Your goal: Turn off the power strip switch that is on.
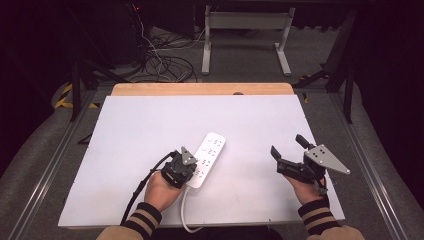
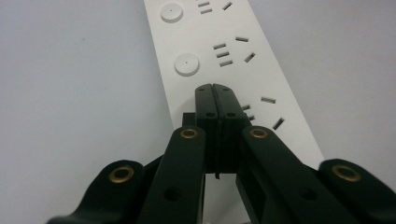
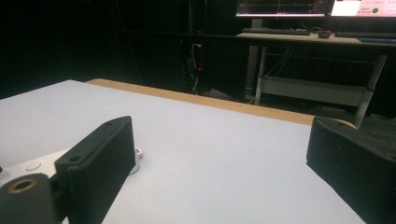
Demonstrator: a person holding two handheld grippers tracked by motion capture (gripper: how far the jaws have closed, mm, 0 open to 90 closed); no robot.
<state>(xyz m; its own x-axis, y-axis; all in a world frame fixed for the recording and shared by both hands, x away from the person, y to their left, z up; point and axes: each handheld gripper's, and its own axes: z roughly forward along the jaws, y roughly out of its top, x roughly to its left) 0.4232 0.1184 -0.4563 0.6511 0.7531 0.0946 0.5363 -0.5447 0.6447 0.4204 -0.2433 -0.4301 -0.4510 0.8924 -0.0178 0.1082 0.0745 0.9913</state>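
A white power strip (image 1: 208, 158) lies at an angle on the white table top (image 1: 150, 125), its cord trailing off the near edge. Its sockets and round buttons fill the left gripper view, where the power strip (image 2: 210, 56) runs away from me. My left gripper (image 1: 185, 169) is shut with nothing between its jaws; the tips (image 2: 214, 91) press down on the strip's near end. My right gripper (image 1: 289, 146) hovers open over the table's right side, jaws wide apart (image 3: 219, 154). A corner of the power strip (image 3: 32, 165) shows at its left.
A wooden strip (image 1: 200, 89) borders the table's far edge. Beyond it on the floor are cables (image 1: 160, 60) and a white desk frame (image 1: 245, 30). Monitors and a keyboard stand on a desk (image 3: 303, 32) in the right gripper view.
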